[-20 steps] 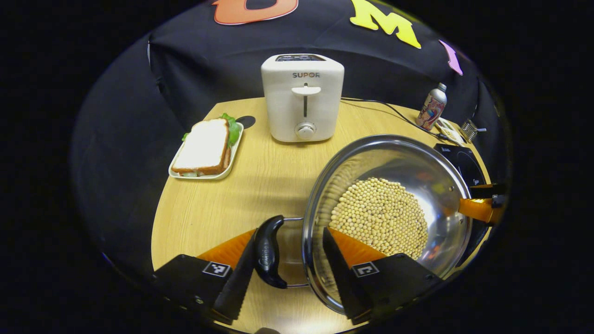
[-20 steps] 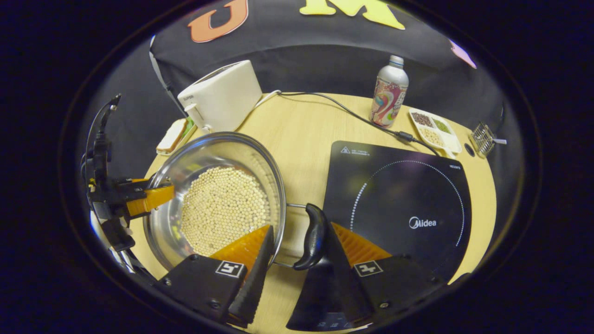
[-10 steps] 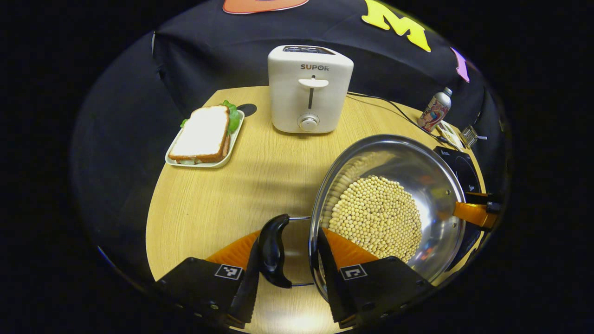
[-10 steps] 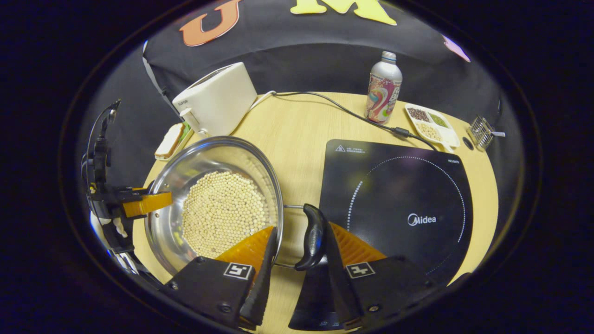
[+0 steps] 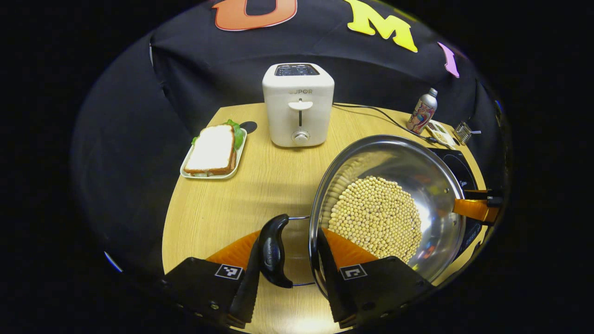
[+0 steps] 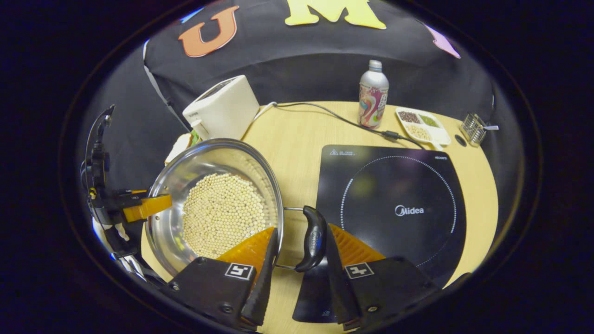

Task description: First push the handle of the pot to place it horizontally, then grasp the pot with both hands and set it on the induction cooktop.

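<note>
we see the left gripper (image 5: 287, 278) clenched on the pot (image 5: 387, 211) at 6 o'clock, and the right gripper (image 6: 297, 278) likewise; the induction cooktop (image 6: 394, 204) lies at 3 o'clock.

Left claw (image 5: 287, 266): fingers point forward and slightly down, spread to a middling gap; the pot handle (image 5: 273, 250) and the pot (image 5: 387, 211) rim sit inside that gap.
Left claw, outer finger (image 5: 246, 273): black pad lies against the handle's outer face.
Left claw, inner finger (image 5: 332, 269): reaches over the rim into the bowl.
Right claw (image 6: 297, 269): same pose mirrored, gap much the same.
Right claw, outer finger (image 6: 336, 273): touches the handle.
Right claw, inner finger (image 6: 262, 271): set at the rim; contact cannot be told.
Far claw, seen from the right one: orange finger at the opposite rim, black body and cable behind.
</note>
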Available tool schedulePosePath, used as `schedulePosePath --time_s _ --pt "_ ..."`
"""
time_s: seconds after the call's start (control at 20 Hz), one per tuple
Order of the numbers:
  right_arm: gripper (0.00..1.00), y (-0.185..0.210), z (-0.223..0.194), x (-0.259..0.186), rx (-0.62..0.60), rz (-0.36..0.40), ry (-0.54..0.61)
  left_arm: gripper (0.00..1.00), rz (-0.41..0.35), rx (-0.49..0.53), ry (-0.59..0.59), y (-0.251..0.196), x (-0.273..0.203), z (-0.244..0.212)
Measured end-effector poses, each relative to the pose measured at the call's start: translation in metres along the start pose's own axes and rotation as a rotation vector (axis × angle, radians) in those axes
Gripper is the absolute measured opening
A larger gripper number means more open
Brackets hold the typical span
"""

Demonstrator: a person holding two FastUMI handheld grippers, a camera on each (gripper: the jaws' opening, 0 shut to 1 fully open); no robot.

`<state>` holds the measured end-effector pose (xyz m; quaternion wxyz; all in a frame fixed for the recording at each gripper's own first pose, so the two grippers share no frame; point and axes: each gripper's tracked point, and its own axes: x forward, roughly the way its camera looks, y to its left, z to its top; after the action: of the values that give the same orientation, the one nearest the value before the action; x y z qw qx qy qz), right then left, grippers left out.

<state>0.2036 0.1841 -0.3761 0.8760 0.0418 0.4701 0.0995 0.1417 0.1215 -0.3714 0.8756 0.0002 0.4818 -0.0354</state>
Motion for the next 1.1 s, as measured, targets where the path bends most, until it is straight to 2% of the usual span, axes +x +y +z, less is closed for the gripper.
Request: schedulePosePath --time_s 0.2,0.5,0.6,0.8,1.1 --pt "0.55 -0.003 0.006 -0.024 -0.008 -0.006 -0.049 0.61 -0.007 0.004 -0.037 -0.006 -0.018 0.006" --pt "0.58 -0.014 0.013 -0.064 -0.004 -0.027 -0.118 0.61 -0.025 0.015 -0.087 -0.024 -0.047 0.019" --pt "0.55 -0.021 0.013 -0.078 0.005 -0.04 -0.136 0.61 -0.035 0.026 -0.104 -0.033 -0.053 0.024" --pt "0.55 -0.04 0.008 -0.104 0.023 -0.072 -0.164 0.61 -0.065 0.046 -0.121 -0.058 -0.066 0.028" --pt "0.55 -0.082 -0.011 -0.134 0.08 -0.134 -0.146 0.61 -0.131 0.084 -0.092 -0.105 -0.064 0.021"
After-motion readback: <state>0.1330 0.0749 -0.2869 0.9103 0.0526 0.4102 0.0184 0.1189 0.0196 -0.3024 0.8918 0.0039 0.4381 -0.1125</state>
